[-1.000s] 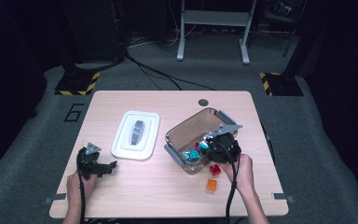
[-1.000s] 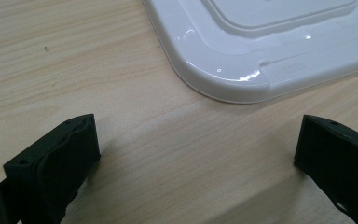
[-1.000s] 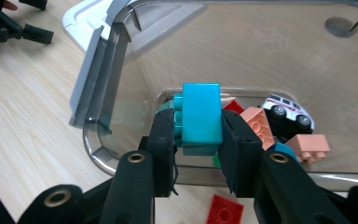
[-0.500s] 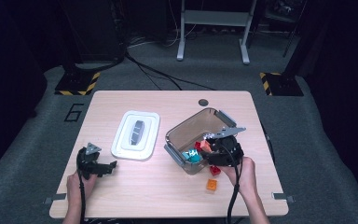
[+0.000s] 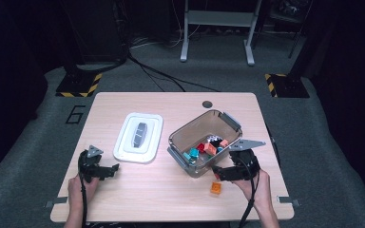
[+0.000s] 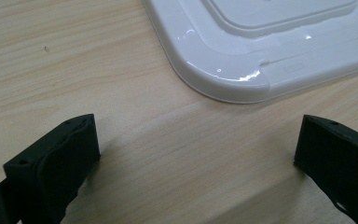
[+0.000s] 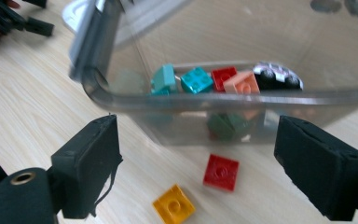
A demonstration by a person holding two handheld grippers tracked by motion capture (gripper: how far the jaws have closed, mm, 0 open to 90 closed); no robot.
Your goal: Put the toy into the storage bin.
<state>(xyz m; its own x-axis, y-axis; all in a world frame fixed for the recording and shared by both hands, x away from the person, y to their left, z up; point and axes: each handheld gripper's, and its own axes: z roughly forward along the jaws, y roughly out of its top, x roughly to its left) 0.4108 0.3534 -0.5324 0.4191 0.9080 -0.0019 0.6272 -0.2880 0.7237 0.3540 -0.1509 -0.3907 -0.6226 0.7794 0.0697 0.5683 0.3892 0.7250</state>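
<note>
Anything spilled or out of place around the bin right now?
Yes. Two bricks lie on the table outside the clear bin, just in front of its near wall: a red brick and a yellow brick. The rest sit inside. The white lid lies flat beside the bin, off it.

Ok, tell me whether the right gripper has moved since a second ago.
Yes. The right gripper has drawn back from over the clear box toward the table's near edge, its jaws just opened and empty.
</note>
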